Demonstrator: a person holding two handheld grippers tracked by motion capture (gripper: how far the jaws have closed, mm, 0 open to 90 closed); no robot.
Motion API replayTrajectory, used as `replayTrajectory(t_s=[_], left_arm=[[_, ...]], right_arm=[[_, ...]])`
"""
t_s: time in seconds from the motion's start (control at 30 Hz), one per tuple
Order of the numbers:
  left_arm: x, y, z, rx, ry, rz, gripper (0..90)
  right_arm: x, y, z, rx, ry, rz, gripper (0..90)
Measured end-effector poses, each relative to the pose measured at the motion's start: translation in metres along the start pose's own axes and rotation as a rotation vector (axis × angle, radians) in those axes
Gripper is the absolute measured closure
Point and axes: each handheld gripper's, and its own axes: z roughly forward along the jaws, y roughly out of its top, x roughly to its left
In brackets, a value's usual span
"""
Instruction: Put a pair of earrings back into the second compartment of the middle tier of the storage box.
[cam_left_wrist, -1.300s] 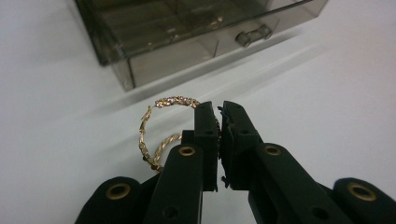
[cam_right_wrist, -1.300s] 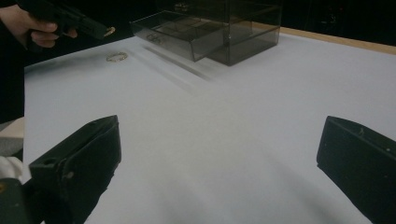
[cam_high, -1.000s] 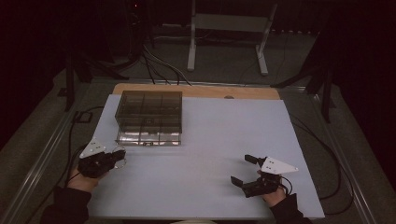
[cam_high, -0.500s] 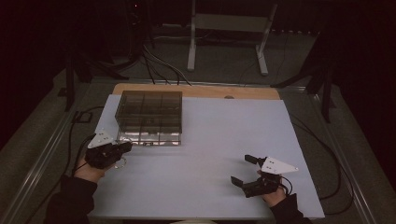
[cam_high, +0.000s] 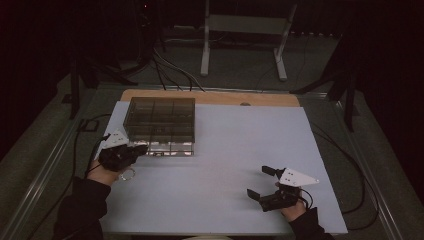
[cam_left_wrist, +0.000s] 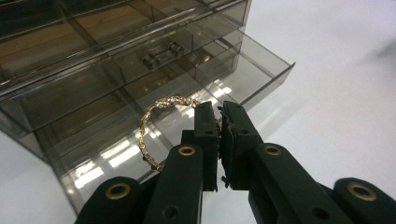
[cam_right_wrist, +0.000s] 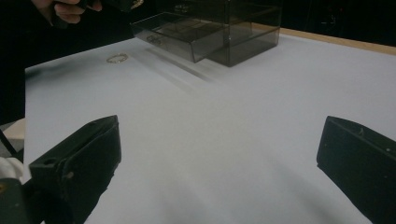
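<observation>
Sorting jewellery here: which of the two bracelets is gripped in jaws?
The gold chain bracelet pinched by the left gripper over the open drawer; the other bracelet lies loose on the table.

A white mat (cam_high: 240, 165) covers a wooden table (cam_high: 210, 96). A second bracelet (cam_high: 127, 174) lies on the mat. Behind the table, a metal stand (cam_high: 240, 35) and cables (cam_high: 170, 65) sit on the dark floor.

The left tool (cam_high: 141, 148), gripping a gold bracelet (cam_left_wrist: 161, 122), has moved up to the open drawer (cam_left_wrist: 187, 100).

Dark lab: rig stand (cam_high: 243, 37), floor cables (cam_high: 167, 67)
</observation>
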Motion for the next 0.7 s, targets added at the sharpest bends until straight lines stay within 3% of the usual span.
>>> replayTrajectory(t_s=[0.7], left_arm=[[0.0,0.019,0.03,0.017,-0.019,0.029,86.3]], right_arm=[[0.001,0.0,0.0,-0.002,0.005,0.0,0.0]])
